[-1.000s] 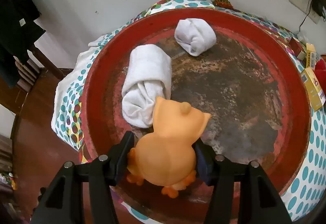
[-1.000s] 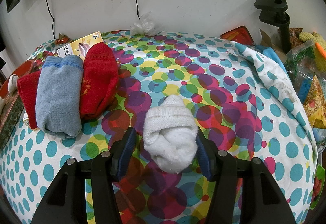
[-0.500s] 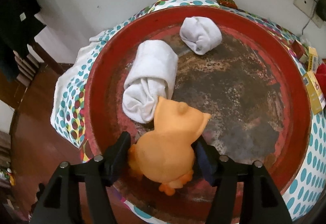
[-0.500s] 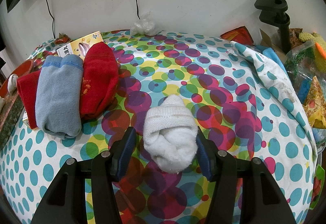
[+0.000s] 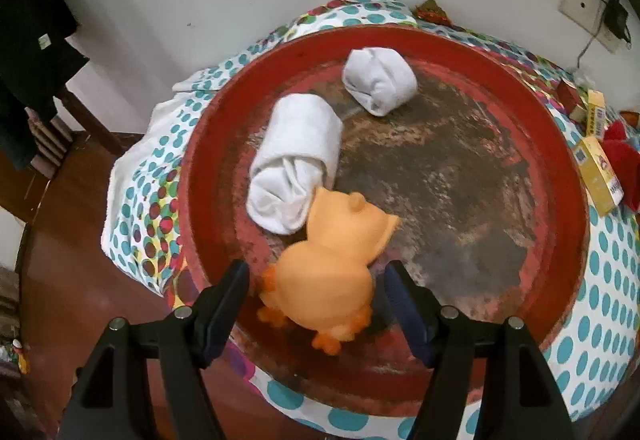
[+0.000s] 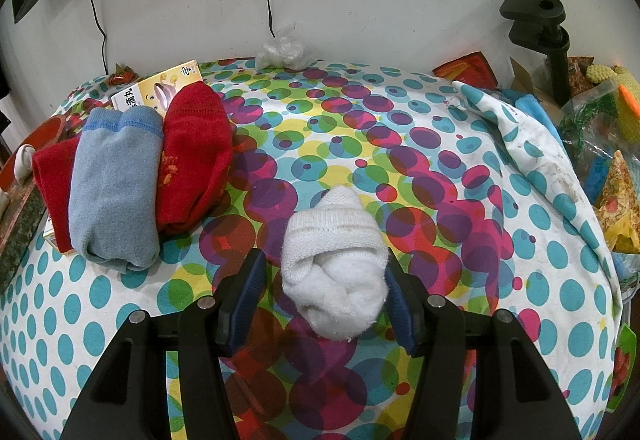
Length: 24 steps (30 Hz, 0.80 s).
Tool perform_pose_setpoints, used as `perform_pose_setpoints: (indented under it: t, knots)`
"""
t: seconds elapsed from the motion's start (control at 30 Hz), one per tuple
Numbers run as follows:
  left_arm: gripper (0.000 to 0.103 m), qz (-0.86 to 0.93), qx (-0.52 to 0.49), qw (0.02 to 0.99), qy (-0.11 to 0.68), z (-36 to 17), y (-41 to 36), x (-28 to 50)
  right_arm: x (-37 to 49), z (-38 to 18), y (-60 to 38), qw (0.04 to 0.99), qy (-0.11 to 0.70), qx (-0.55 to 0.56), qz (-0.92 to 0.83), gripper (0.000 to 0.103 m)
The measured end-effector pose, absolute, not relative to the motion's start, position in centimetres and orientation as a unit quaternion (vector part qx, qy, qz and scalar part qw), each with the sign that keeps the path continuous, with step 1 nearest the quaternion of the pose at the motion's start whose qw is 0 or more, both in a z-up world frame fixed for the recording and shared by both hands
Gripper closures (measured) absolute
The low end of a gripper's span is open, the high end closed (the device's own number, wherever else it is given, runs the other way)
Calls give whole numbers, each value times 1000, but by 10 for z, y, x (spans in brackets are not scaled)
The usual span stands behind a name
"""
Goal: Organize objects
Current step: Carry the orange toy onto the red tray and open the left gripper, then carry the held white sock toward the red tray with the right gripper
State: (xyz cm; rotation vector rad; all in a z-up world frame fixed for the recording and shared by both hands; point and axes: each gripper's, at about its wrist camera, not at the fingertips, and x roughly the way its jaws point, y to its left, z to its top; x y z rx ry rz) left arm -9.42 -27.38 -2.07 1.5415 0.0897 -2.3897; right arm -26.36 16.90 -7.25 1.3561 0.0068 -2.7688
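Since a second ago, my left hand-held gripper [image 5: 316, 282] had spread its jaws away from the orange duck toy [image 5: 332, 268], which now sat free on the red tray [image 5: 560, 176], just beside the larger rolled white towel [image 5: 296, 156]; a smaller white bundle [image 5: 380, 80] lay farther back. My right hand-held gripper [image 6: 322, 276] stayed as before, apart around the white sock ball [image 6: 334, 268] on the dotted tabletop [image 6: 400, 168].

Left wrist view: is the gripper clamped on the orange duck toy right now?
No. The left gripper stands open, with a visible gap on each side of the orange duck toy, which sits on the red tray.
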Motion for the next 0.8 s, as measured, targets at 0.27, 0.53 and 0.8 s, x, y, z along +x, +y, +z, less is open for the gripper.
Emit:
perform_pose_setpoints:
  t: [0.27,0.53,0.8]
  knots:
    - [31,-837,530,133,27,-13,-261,-84,-264,-73,167,29,2,440,-898,47]
    - [31,-878,457,144,-1,12,-227,-55,-265,-73,165,28,3,440,-898,46]
    - [31,-890,444,101,-13,3,-186,-35,-263,-74,169,43,-14,437,-898,40]
